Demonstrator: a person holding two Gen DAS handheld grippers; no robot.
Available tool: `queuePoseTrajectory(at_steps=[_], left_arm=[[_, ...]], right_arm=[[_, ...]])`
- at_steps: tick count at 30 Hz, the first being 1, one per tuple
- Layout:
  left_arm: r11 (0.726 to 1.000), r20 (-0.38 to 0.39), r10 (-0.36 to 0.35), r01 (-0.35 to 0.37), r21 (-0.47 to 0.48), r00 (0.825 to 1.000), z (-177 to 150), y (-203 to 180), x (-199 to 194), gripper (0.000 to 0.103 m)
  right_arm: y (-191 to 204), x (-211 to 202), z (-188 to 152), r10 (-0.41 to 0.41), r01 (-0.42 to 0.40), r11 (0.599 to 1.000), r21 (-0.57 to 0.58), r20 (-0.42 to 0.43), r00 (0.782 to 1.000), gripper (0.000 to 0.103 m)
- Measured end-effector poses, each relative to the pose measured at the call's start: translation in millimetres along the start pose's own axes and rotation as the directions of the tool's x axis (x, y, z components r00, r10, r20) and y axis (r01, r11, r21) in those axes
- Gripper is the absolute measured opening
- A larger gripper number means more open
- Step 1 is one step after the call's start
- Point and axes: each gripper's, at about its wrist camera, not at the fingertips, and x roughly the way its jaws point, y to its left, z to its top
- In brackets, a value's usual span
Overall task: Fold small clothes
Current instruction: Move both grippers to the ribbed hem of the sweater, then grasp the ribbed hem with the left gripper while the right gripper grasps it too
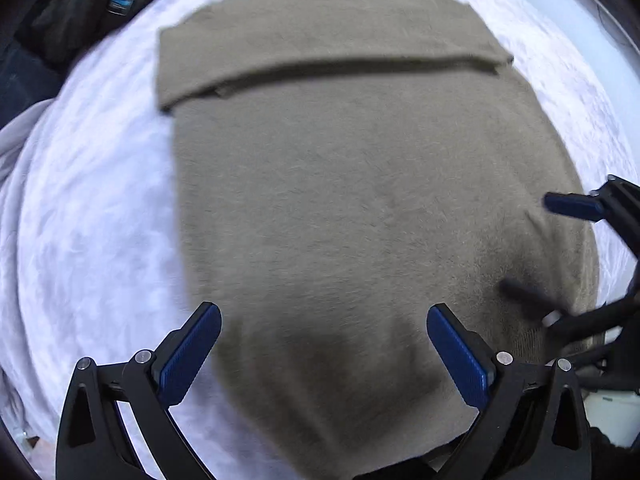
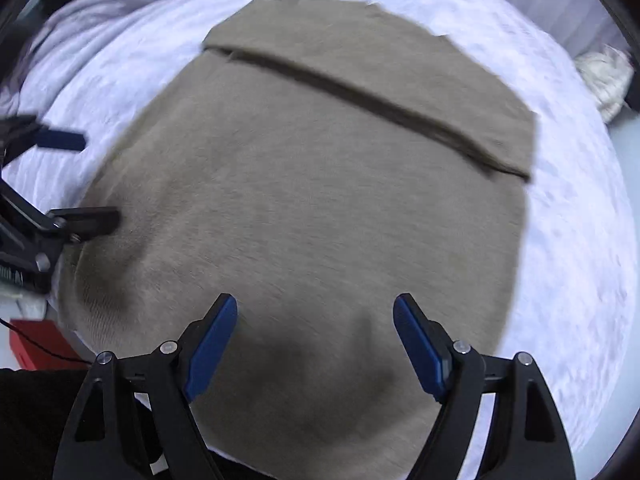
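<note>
Left wrist view: white blanket (image 1: pixel 100 208) spread across most of the frame, wrinkled and bunched toward 9 o'clock. Lying flat on it, filling the centre, a taupe garment (image 1: pixel 360 208), fuzzy in texture, with a folded-over band (image 1: pixel 320 44) across its far end toward 12 o'clock. Dark cloth (image 1: pixel 80 12) heaped at 10 o'clock, off the blanket. Left gripper (image 1: pixel 324 354) at 6 o'clock, fingers (image 1: pixel 188 360) spread wide with nothing between them, hovering over the garment's near edge; left finger over the blanket just beside the garment's side edge, right finger over the garment. Right gripper (image 1: pixel 560 260) entering at 3 o'clock, blurred, one blue pad (image 1: pixel 572 205) over the garment's right edge.

Right wrist view: same blanket (image 2: pixel 580 220) around the garment (image 2: pixel 320 200), band (image 2: pixel 380 80) running from 11 toward 3 o'clock. Cream knit bundle (image 2: pixel 604 76) at 2 o'clock at the blanket's edge. Red box (image 2: pixel 36 344) at 8 o'clock, off the blanket. Right gripper (image 2: pixel 316 346) at 6 o'clock, fingers (image 2: pixel 420 348) parted wide and empty, both over the garment's near part. Left gripper (image 2: pixel 80 178) reaching in at 9 o'clock, blurred, fingers apart, lower one over the garment's edge, upper one over the blanket. Contact between fingers and cloth impossible to tell in either view.
</note>
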Motion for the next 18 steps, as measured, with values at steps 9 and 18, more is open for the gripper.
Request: queuePoseTrajectory(at_steps=[9, 18], left_arm=[[0.995, -0.023, 0.055, -0.053, 0.080, 0.998, -78.4, 5.3, 27.3, 0.103], [0.996, -0.137, -0.048, 0.037, -0.084, 0.989, -144.8, 45.2, 1.7, 0.103]], right_arm=[[-17.1, 20.5, -71.4, 0.048, -0.040, 0.988, 0.149, -0.053, 0.997, 0.085], [-26.1, -0.7, -156.4, 0.008, 0.024, 0.981, 0.194, -0.161, 0.987, 0.087]])
